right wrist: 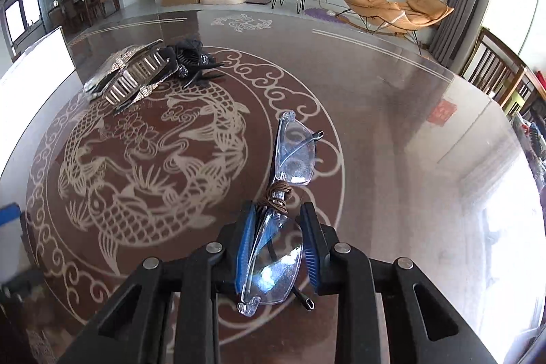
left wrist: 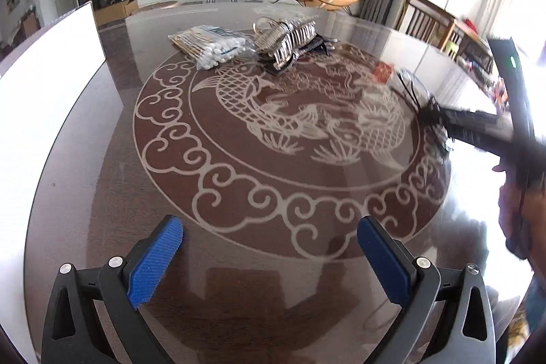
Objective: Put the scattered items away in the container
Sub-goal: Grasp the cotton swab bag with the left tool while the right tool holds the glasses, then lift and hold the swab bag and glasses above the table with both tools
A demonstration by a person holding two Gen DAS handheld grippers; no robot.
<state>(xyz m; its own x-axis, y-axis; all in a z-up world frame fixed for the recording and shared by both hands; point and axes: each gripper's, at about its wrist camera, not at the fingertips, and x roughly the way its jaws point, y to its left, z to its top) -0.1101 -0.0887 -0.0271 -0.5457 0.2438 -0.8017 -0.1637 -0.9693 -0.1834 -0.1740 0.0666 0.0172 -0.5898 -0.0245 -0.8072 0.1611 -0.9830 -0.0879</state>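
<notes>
Over on the round glass table, with the fish and cloud pattern: pretty different story depending on the camera.

Right wrist view: right gripper clamped on a pair of clear glasses, pads pressing the near lens from both sides. Far lens sticks out ahead past the fingertips, thin brown cord wound round the bridge. Can't tell whether the far end touches the glass or hangs just above it. Further back on the left, a silver hair clip touching a black claw clip. White panel at the far left edge, could be the container wall, can't say for sure.

Left wrist view: left gripper spread wide, blue pads well apart, nothing between them, just bare tabletop below. Shows something missing from the other camera: a clear bag of cotton swabs lying just beside the same hair clip pile. Also catches the right gripper from outside, blurred at the right edge with the glasses at its tip, but too smeared to read the grip from here. Same white panel along the left side, bigger and closer.

No open container visible in either view.
</notes>
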